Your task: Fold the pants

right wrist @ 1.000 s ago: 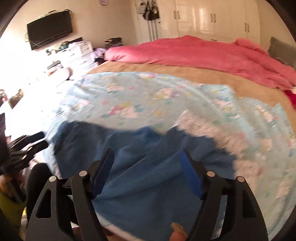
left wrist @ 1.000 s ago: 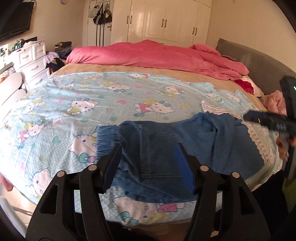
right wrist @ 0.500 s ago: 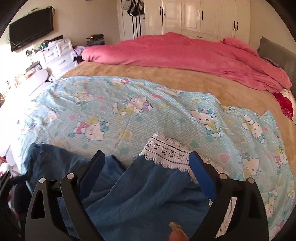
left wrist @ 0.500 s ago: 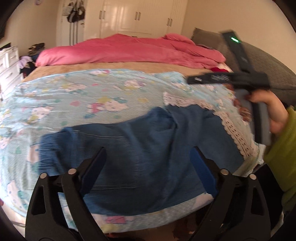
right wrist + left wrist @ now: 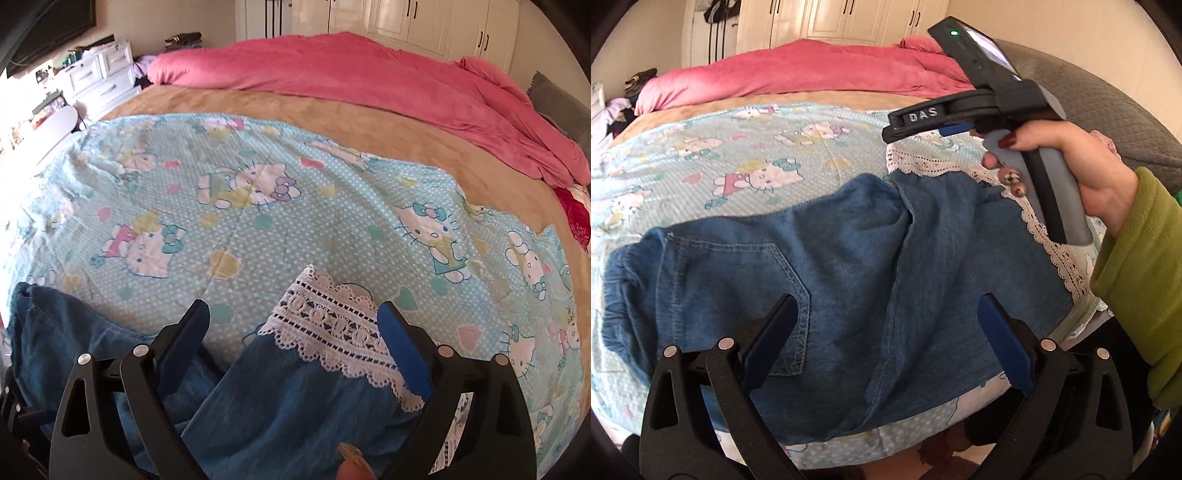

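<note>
Blue denim pants [image 5: 849, 277] lie sideways along the near edge of the bed, on a cartoon-cat sheet [image 5: 757, 155]. Their back pocket faces up, and a white lace hem [image 5: 332, 332] ends the leg. My left gripper [image 5: 886, 332] hovers over the seat and pocket area; its jaws are opening, with nothing pinched between them. My right gripper [image 5: 293, 332] stands open just above the lace hem without touching it. In the left wrist view the right gripper [image 5: 916, 127] shows at the upper right, held by a hand in a green sleeve [image 5: 1137, 277].
A pink duvet [image 5: 369, 70] is bunched at the far side of the bed on a tan blanket [image 5: 332, 118]. A grey padded headboard [image 5: 1108, 92] lies to the right, with a white dresser [image 5: 99, 77] and wardrobes [image 5: 406, 22] by the far walls.
Both grippers have opened wider and dropped closer to the pants. The left view has swung right, so the right gripper and hand now fill its upper right. The right gripper has reached the lace hem.
</note>
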The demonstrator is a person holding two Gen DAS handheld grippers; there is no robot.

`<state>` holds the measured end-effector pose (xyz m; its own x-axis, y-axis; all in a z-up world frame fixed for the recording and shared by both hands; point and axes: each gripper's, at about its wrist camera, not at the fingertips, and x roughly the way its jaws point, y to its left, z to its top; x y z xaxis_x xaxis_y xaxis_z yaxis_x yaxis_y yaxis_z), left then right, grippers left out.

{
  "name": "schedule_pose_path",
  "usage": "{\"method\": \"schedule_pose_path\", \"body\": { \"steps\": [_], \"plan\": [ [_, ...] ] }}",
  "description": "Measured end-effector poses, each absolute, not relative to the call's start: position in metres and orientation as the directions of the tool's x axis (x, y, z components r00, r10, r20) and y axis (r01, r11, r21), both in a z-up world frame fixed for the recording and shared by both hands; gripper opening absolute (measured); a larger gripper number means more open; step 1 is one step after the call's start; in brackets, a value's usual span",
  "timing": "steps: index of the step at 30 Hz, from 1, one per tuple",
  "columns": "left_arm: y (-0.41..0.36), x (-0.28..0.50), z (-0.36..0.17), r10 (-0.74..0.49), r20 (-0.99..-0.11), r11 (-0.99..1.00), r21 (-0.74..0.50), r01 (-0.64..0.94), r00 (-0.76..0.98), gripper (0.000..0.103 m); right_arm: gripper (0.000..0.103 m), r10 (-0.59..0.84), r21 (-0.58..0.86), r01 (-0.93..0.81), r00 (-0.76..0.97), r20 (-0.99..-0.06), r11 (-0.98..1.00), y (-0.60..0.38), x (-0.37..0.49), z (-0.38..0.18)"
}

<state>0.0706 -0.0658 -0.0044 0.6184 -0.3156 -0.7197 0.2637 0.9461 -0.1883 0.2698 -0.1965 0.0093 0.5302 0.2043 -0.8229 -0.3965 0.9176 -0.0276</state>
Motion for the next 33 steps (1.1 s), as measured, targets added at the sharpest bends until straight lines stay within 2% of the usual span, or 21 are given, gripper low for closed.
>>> {"method": "schedule_pose_path", "body": {
  "steps": [12, 13, 14, 15, 17, 18, 19, 20, 28, 31, 33],
  "plan": [
    [-0.080, 0.081, -0.024, -0.360, -0.742, 0.930, -0.236, 0.283, 0.565, 0.091, 0.091, 0.149, -0.029, -0.353, 0.465, -0.873, 0.935, -0.187, 0.312, -0.039],
    [-0.081, 0.082, -0.024, -0.362, -0.741, 0.929, -0.238, 0.284, 0.566, 0.091, 0.088, 0.149, -0.026, -0.352, 0.462, -0.874, 0.936, -0.188, 0.314, -0.042],
    [-0.081, 0.084, -0.025, -0.366, -0.738, 0.928, -0.240, 0.286, 0.567, 0.091, 0.084, 0.138, -0.028, -0.335, 0.461, -0.877, 0.942, -0.191, 0.317, -0.048],
    [-0.081, 0.085, -0.025, -0.362, -0.737, 0.929, -0.237, 0.284, 0.571, 0.091, 0.066, 0.132, -0.029, -0.323, 0.464, -0.876, 0.946, -0.195, 0.319, -0.053],
    [-0.079, 0.088, -0.028, -0.356, -0.741, 0.932, -0.239, 0.272, 0.569, 0.091, 0.049, 0.152, -0.008, -0.315, 0.480, -0.864, 0.949, -0.204, 0.319, -0.052],
    [-0.077, 0.090, -0.030, -0.361, -0.741, 0.931, -0.252, 0.264, 0.566, 0.091, 0.032, 0.155, 0.002, -0.301, 0.487, -0.859, 0.954, -0.210, 0.319, -0.049],
    [-0.076, 0.091, -0.032, -0.364, -0.743, 0.930, -0.263, 0.255, 0.562, 0.091, 0.022, 0.167, 0.019, -0.293, 0.490, -0.856, 0.956, -0.214, 0.319, -0.046],
    [-0.074, 0.092, -0.033, -0.368, -0.743, 0.929, -0.272, 0.250, 0.559, 0.091, 0.020, 0.188, 0.048, -0.280, 0.498, -0.847, 0.959, -0.221, 0.318, -0.040],
    [-0.069, 0.093, -0.034, -0.373, -0.726, 0.928, -0.288, 0.236, 0.578, 0.090, 0.019, 0.299, 0.206, -0.231, 0.513, -0.805, 0.951, -0.263, 0.305, -0.009],
    [-0.070, 0.093, -0.033, -0.364, -0.725, 0.931, -0.281, 0.232, 0.585, 0.082, 0.019, 0.330, 0.240, -0.233, 0.524, -0.785, 0.942, -0.273, 0.292, 0.005],
    [-0.070, 0.092, -0.033, -0.350, -0.723, 0.937, -0.266, 0.228, 0.595, 0.071, 0.019, 0.355, 0.272, -0.231, 0.532, -0.769, 0.934, -0.276, 0.280, 0.015]
  ]
}}
